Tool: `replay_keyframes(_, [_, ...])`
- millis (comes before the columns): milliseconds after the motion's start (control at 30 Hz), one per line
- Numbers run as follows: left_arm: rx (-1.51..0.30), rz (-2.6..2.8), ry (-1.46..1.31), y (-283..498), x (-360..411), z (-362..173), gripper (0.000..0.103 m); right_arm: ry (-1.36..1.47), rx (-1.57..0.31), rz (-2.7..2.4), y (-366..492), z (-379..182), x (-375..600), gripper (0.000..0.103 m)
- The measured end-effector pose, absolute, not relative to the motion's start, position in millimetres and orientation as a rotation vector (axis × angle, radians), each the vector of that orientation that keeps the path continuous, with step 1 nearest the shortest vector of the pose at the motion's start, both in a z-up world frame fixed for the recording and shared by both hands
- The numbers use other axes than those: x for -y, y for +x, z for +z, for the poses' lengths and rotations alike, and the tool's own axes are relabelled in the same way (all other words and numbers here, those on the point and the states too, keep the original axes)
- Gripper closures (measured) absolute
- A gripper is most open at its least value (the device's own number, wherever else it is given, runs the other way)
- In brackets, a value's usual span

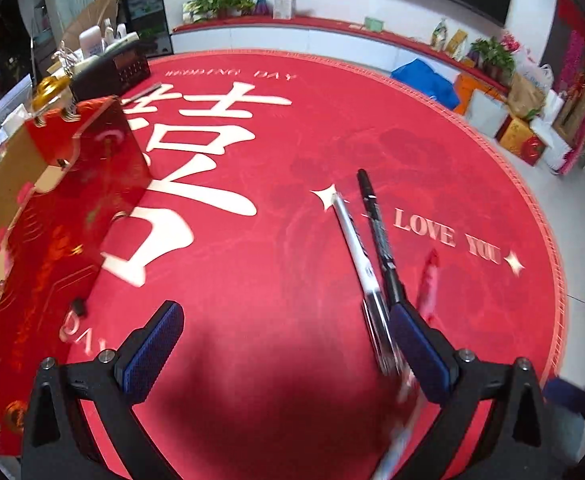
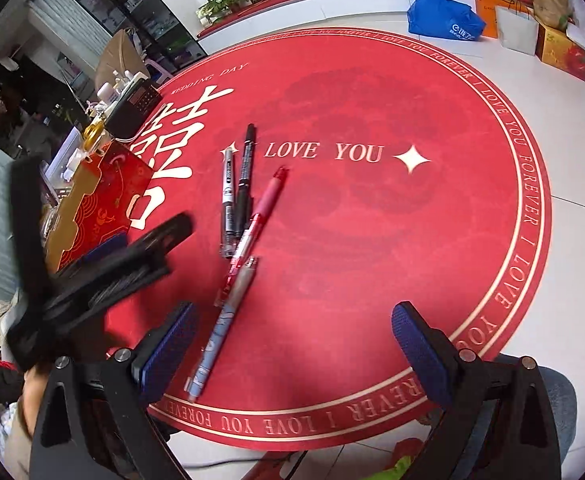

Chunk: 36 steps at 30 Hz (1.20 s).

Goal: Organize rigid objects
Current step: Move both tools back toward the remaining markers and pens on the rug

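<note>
My right fingers (image 2: 292, 344) were spread wide and held nothing, hovering low over the near edge of the red mat (image 2: 432, 240); my left fingers (image 1: 288, 344) were also released and empty, above the mat just left of the pens. Nearest me lay the blue pen (image 2: 220, 328), long axis running from the near rim up and slightly right, its top end touching the red pen (image 2: 256, 220). I judged the step to be picking up one pen, and to do it well I should turn the wrist so the fingers cross the barrel, not run along it, and close at mid-length, taking the blue one first since it lay freest. The red pen slanted up-right; beyond it the clear pen (image 2: 228, 200) and black pen (image 2: 244, 172) lay nearly side by side, pointing away from me. Farther left stood the red box (image 2: 104, 200), likely where they belong.
</note>
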<state>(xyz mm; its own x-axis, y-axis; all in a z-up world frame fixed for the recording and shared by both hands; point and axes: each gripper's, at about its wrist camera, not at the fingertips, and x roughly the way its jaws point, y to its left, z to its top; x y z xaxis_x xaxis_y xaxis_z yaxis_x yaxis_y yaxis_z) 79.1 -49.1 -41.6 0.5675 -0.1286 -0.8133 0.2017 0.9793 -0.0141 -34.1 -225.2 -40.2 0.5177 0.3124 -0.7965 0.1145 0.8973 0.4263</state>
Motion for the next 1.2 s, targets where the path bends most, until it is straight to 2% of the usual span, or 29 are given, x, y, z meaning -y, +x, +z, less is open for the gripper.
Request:
replay_keyframes(267, [-1.014,-0.166,0.078,95,58,-56,0.000,0.473,-1.027,0.129,-33,-45,240,0.005])
replay_keyframes(533, [-0.994,-0.153,0.096,96,41,-57,0.000,0.424,-1.065,0.161,-26,-50,211,0.005])
replay_keyframes(700, [-0.969,-0.156,0.179,95,40,-54,0.000,0.308,-1.108,0.166,-20,-64,160,0.005])
replay_keyframes(867, [-0.981,-0.169,0.156,97,33,-55,0.000,0.004,-1.076,0.137,-25,-72,111,0.004])
replay_keyframes(967, [-0.990,-0.157,0.125,98,31,-57,0.000,-0.105,-1.041,0.138,-34,-75,107,0.007])
replay_keyframes(1033, [-0.992,-0.151,0.116,98,34,-56,0.000,-0.072,-1.053,0.127,-34,-75,126,0.014])
replay_keyframes(1100, [-0.990,-0.157,0.112,98,39,-57,0.000,-0.048,-1.056,0.080,-31,-74,153,0.015])
replay_keyframes(1200, [-0.992,-0.171,0.093,100,49,-57,0.000,0.007,-1.066,0.023,-23,-72,196,0.025])
